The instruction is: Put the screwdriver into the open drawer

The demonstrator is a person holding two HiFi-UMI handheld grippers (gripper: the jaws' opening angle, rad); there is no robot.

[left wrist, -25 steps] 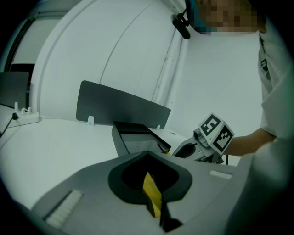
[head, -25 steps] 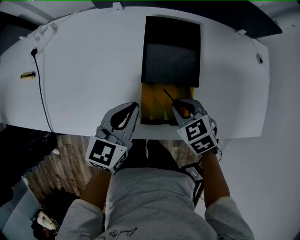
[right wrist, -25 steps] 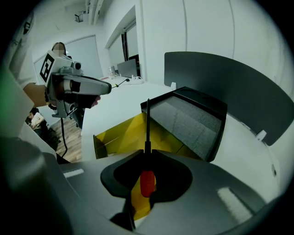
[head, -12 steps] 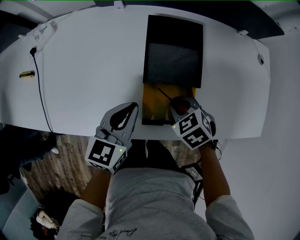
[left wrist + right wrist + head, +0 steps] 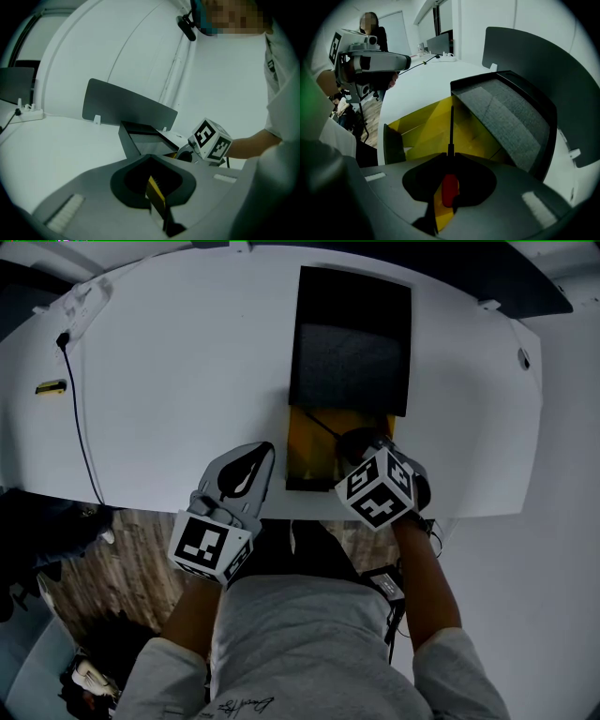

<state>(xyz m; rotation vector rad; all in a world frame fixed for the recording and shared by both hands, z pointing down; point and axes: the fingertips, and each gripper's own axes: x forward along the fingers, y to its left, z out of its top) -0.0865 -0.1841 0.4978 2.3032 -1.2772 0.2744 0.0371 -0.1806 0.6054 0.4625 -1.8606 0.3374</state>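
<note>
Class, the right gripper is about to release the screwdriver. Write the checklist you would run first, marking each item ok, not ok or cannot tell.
1. Screwdriver firmly held: ok. The right gripper is shut on its red handle.
2. Drawer open: ok. Its yellow inside is exposed.
3. Shaft over the opening: ok. It points across the yellow inside.
4. Left gripper out of the way: ok. It sits shut and empty to the left of the drawer, outside it.
5. Gap between the tip and the drawer floor: cannot tell.
</note>
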